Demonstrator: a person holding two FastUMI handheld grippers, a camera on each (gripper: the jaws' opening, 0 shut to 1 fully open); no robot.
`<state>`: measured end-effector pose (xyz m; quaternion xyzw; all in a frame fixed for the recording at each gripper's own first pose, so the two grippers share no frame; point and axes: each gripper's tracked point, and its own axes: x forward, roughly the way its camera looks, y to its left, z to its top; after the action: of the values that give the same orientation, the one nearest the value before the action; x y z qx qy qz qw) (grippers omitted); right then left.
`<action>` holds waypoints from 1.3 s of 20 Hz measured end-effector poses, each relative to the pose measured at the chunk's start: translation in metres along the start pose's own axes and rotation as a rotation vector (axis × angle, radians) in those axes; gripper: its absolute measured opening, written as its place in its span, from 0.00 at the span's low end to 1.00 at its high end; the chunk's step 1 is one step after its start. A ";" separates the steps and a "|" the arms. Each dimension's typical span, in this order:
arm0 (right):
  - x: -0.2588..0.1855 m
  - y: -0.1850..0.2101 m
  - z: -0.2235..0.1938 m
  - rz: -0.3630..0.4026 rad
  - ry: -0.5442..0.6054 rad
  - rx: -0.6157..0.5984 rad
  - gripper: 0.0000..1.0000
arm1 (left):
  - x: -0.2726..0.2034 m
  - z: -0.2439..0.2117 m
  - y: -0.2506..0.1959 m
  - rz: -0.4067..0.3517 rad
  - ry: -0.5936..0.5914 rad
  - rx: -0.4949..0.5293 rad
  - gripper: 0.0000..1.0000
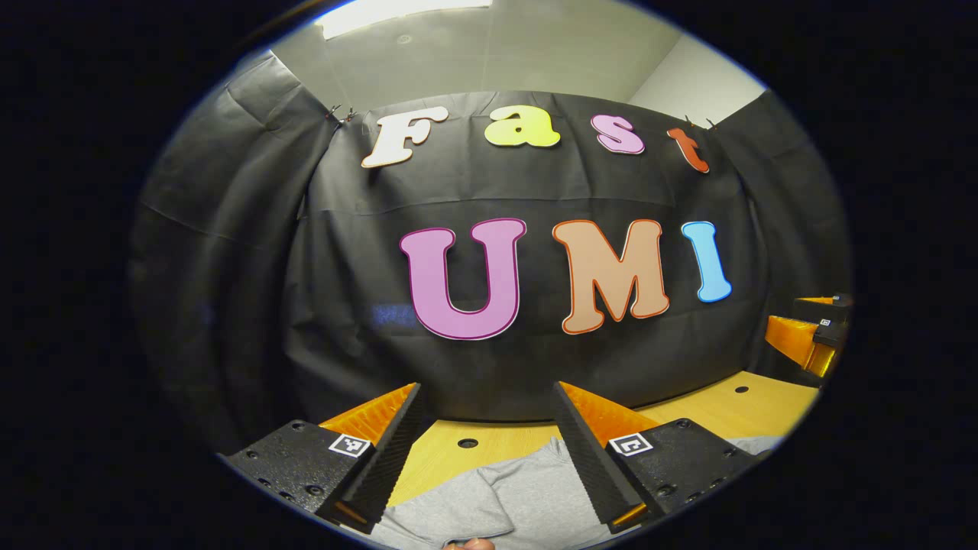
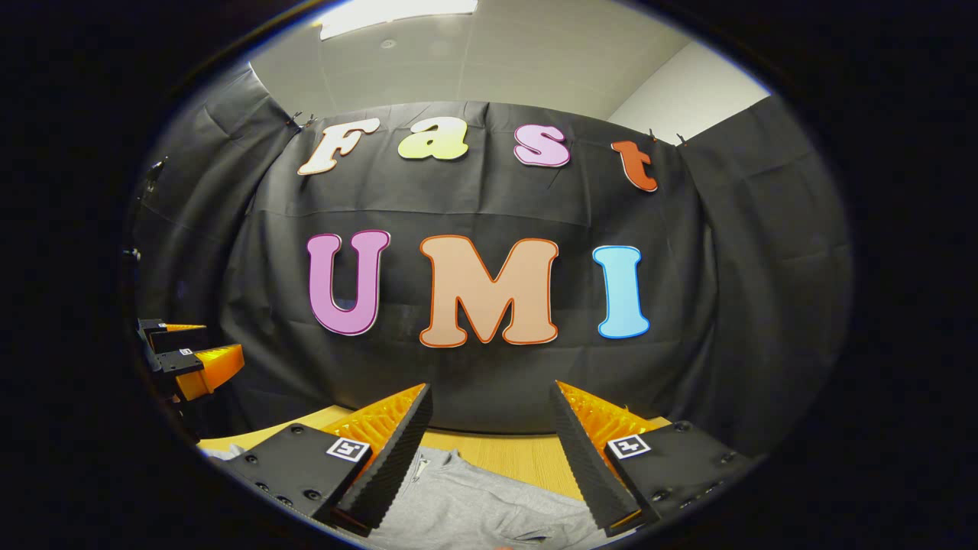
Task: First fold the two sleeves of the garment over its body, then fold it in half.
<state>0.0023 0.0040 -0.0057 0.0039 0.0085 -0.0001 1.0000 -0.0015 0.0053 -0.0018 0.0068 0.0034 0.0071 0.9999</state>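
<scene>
Both grippers are up off the table (image 1: 733, 409) and looking at the wall, fingers spread wide, nothing between them. The left gripper (image 1: 489, 451) hangs over the garment (image 1: 519, 496), which lies grey and flat on the table, just below and between its fingers. A rounded edge of cloth with a seam shows there, maybe a sleeve or shoulder, hard to say which.

Over on the right gripper (image 2: 489, 458), same story: fingers apart, empty, the garment (image 2: 474, 504) spread beneath them. A small zip or placket sits on the cloth close to that gripper's left finger, so the neck end likely lies on that side.

Each gripper also turns up at the far edge of the other's view, level with it and well apart, above the table's edge.

How far along? Hard to call. Only a strip of the garment shows. The cloth looks smooth and mostly single-layered, so my read is we're at or near the start: no sleeve clearly folded over the body, and the half-fold not done. Both sleeves and that final fold look left to do. First job will be dropping down to pinch a sleeve.
</scene>
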 end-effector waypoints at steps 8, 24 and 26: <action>0.001 0.002 0.000 0.000 -0.004 -0.001 0.97 | 0.000 0.000 0.003 0.004 0.002 0.001 0.97; -0.013 -0.084 -0.029 -0.074 0.093 -0.152 0.97 | 0.005 -0.003 -0.013 -0.042 0.015 0.008 0.97; -0.019 -0.102 -0.034 -0.094 0.119 -0.189 0.97 | 0.006 -0.003 -0.015 -0.050 0.012 0.008 0.97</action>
<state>-0.0173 -0.0976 -0.0404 -0.0907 0.0679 -0.0461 0.9925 0.0051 -0.0097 -0.0048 0.0108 0.0096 -0.0181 0.9997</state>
